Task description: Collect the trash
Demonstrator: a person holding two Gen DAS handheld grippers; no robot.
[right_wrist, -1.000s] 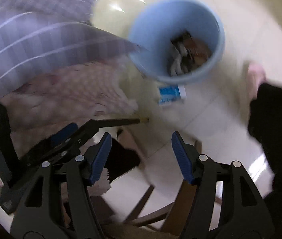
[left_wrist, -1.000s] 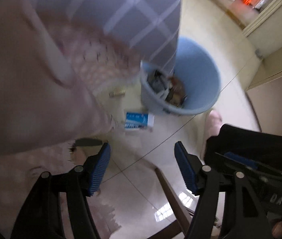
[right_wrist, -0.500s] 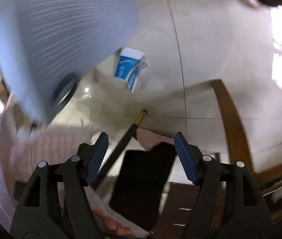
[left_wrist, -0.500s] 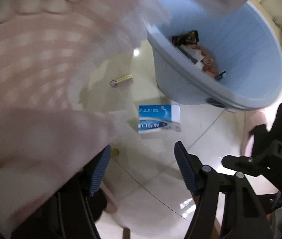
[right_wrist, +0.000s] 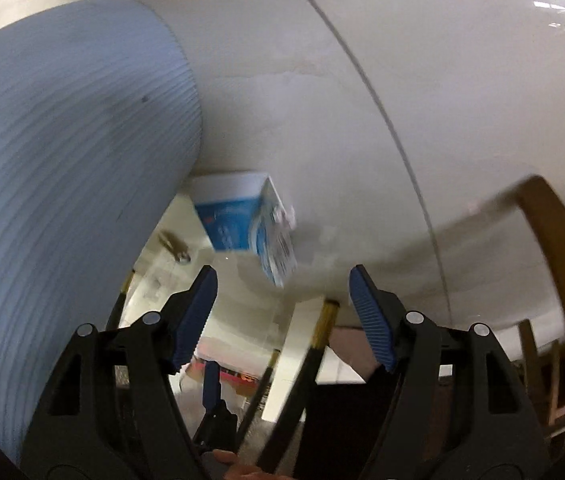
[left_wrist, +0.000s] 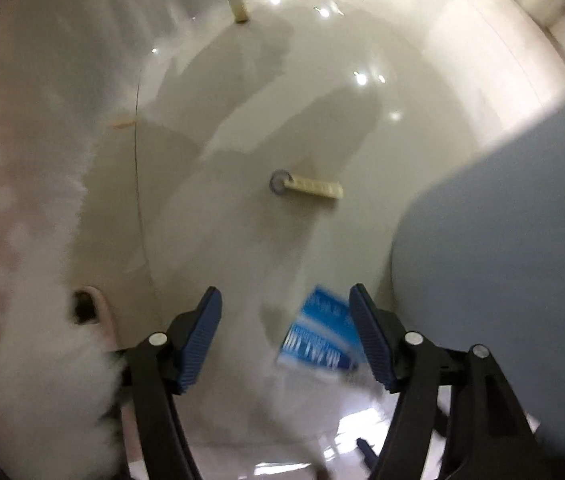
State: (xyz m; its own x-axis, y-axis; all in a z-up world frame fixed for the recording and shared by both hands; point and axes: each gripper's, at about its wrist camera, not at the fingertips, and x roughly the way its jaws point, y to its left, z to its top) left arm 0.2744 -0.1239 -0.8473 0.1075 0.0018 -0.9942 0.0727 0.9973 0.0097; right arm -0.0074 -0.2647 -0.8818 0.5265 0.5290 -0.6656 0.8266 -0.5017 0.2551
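A blue-and-white carton lies on the glossy tile floor beside a pale blue ribbed trash bin. My left gripper is open and low over the floor, with the carton just inside its right finger. A cream tag with a metal ring lies farther ahead. In the right wrist view the same carton lies against the bin's outer wall. My right gripper is open and empty, a little short of the carton.
Pink patterned fabric fills the left of the left wrist view. A curved wooden chair part is at the right. Black legs with gold tips stand beyond the carton. A tile seam crosses the floor.
Both grippers have dropped close to the floor and toward the carton. The bin's inside has gone out of view; only its outer wall shows now. Both stay open.
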